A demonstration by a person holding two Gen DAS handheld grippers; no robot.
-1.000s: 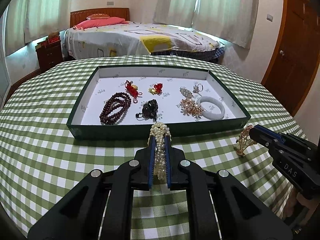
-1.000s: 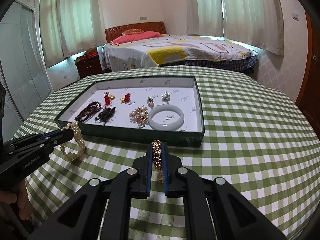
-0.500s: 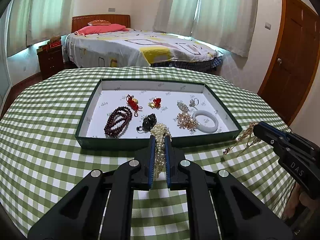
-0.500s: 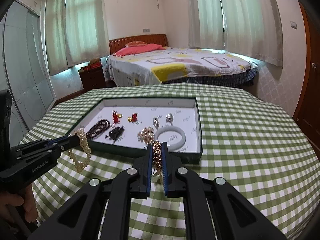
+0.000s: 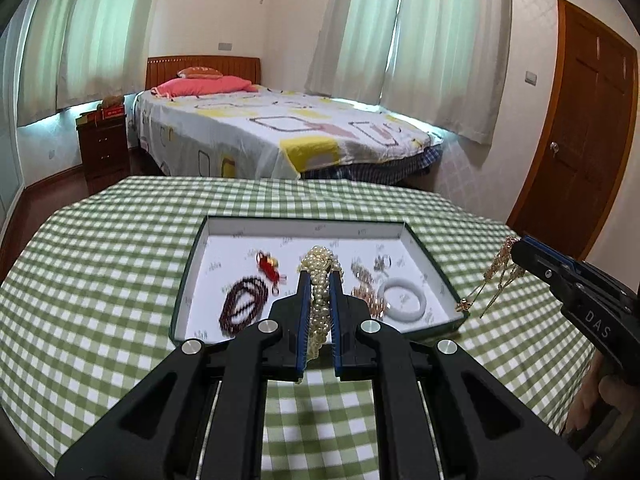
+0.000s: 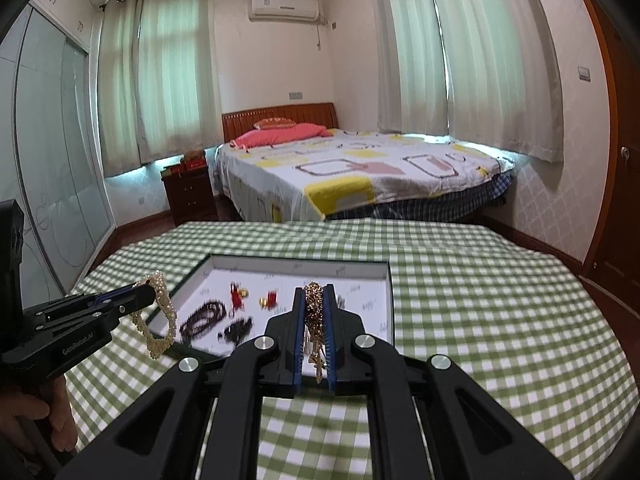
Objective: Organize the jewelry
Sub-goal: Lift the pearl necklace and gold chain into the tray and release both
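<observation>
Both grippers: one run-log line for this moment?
left gripper: shut on pearl bracelet | right gripper: shut on gold chain | both lifted, short of jewelry tray

Green-and-white checked tablecloth (image 5: 100, 280), dark green tray (image 5: 182, 300), cream pearl strand (image 5: 320, 280), gold necklace (image 6: 314, 312), white bangle (image 5: 402, 298)

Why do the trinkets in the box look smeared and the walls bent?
Left wrist view: motion blur softens the box contents, though the pearl strand held in the fingers stays sharp. Right wrist view: the same smear on the checked cloth, and the fisheye lens bows the curtains; soft window daylight, no glare.
</observation>
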